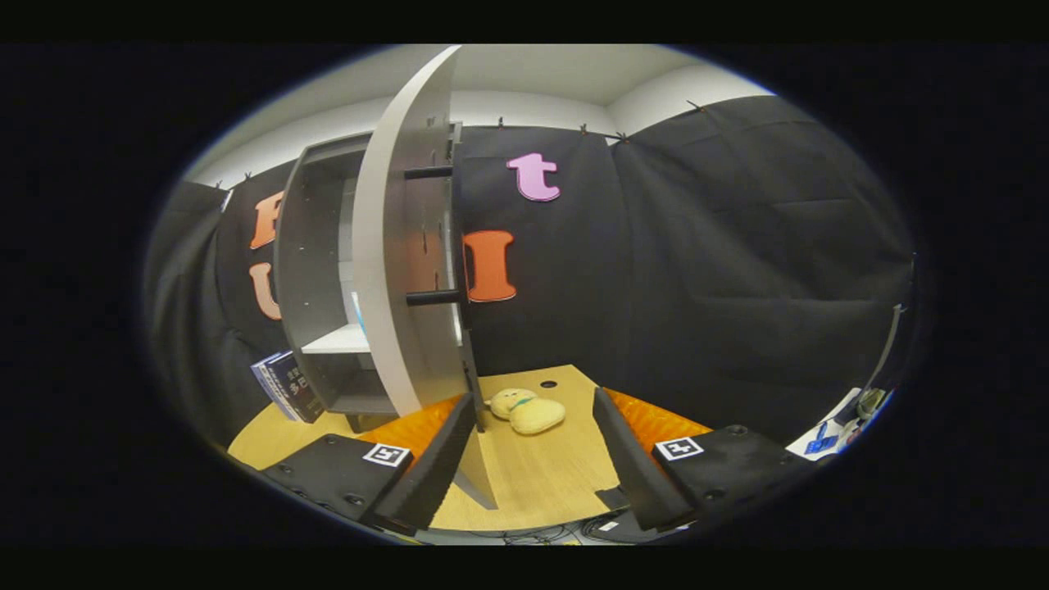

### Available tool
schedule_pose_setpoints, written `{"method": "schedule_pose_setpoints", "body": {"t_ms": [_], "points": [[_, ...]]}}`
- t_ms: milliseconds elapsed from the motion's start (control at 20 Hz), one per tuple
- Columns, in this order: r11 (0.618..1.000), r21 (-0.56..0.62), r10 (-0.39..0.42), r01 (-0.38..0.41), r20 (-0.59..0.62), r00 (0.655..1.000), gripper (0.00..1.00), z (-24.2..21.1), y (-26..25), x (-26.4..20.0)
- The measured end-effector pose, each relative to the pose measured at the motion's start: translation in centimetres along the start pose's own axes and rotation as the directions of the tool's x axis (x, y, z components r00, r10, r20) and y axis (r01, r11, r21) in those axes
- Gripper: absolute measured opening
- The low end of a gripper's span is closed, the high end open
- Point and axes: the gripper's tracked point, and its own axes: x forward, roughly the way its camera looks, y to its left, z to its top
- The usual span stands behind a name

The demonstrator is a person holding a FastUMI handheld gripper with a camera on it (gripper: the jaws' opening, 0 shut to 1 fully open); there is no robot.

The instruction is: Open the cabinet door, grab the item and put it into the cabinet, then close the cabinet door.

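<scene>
1. Gripper view looks along the handheld two-finger gripper [533,447], whose two black ribbed fingers [631,459] stand wide apart with nothing between them.
2. Each finger is backed by an orange part and a black block that carries a small square black-and-white marker [679,448].
3. Just ahead of the fingers, in line with the gap between them, a soft yellow plush toy [529,411] lies on the light wooden tabletop [541,479]; neither finger touches it.
4. To the left of the toy a grey open-fronted cabinet [315,270] stands on the tabletop, with a pale shelf [340,340] showing inside it.
5. Its grey cabinet door [385,270] is swung open and seen almost edge-on, reaching down beside the left finger's tip; whether it touches the finger cannot be told.
6. A black bar handle [452,238] sits on the door's right face, held off it by two short black posts.
7. Two dark blue books [288,385] lean against the cabinet's lower left side.
8. A small dark round hole [548,383] shows in the tabletop beyond the toy.
9. Black cloth [697,246] hangs behind the whole scene.
</scene>
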Motion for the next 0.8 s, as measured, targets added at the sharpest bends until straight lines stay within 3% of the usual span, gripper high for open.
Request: {"method": "schedule_pose_setpoints", "body": {"t_ms": [250,800], "points": [[0.998,-0.005,0.061,-0.061,-0.015,0.998,0.94,-0.7,3.6,-0.6],[0.997,0.0,0.072,-0.072,-0.023,0.997,0.95,-1.5,11.3,-0.9]]}}
